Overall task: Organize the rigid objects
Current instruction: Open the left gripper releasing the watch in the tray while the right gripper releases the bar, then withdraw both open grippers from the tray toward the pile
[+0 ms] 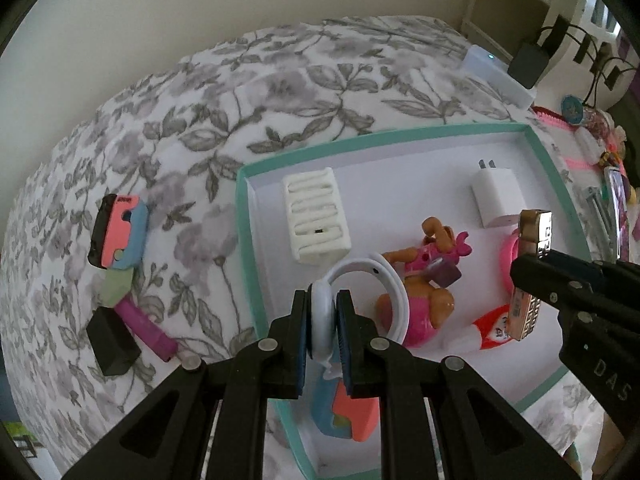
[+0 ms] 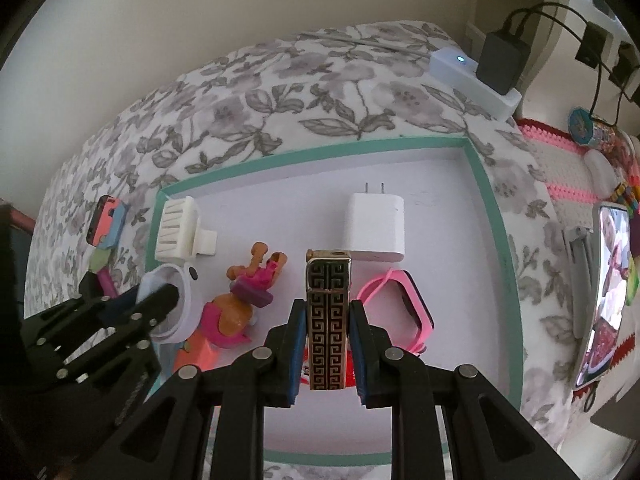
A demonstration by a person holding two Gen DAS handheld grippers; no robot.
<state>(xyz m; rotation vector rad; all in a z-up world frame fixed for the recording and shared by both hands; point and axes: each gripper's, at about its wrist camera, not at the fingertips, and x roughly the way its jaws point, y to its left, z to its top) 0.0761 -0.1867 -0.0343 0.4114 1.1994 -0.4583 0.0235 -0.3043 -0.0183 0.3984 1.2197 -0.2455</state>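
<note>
Tongs both clamped: left tongs (image 1: 323,320) on white ring (image 1: 362,288), right tongs (image 2: 328,344) on lighter (image 2: 329,320), its long axis up-frame, tray (image 2: 496,216) directly below

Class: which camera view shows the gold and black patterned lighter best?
The right wrist view: the lighter fills the centre, pattern facing the camera, clamped in the right gripper. The left wrist view shows it small, at the edge, seen obliquely.

teal-rimmed tray (image 2: 496,216) on a grey floral bedspread (image 2: 280,96)

white tray floor, white charger (image 2: 378,226) and ribbed white block (image 1: 316,216); gold lighter (image 2: 329,320) with black greek-key pattern; pink watch (image 2: 404,312); white ring (image 1: 384,280); pink-and-tan toy figure (image 1: 424,292); black fingers (image 1: 288,340) with blue pads.
</note>
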